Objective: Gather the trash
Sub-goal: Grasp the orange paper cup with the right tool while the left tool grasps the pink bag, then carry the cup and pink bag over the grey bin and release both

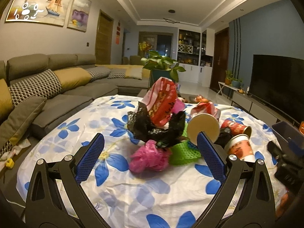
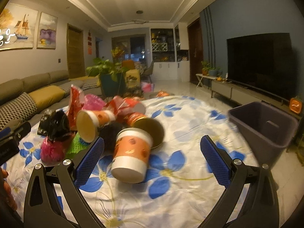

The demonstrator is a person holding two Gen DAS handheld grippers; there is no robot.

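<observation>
Right wrist: my right gripper (image 2: 152,152) has its fingers spread wide and empty, a toppled paper cup (image 2: 131,155) lying between them on the flowered cloth (image 2: 190,117). The cup is round and on its side, so I judge an off-centre squeeze could roll it away. The bin (image 2: 264,127) sits off right at the counter edge. Left wrist: left gripper (image 1: 150,150) also spread, empty, short of a pink bag (image 1: 150,156); thin film may slip.

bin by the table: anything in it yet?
Looks empty: the right wrist view shows only bare inner walls of the bin; its very bottom is hidden.
</observation>
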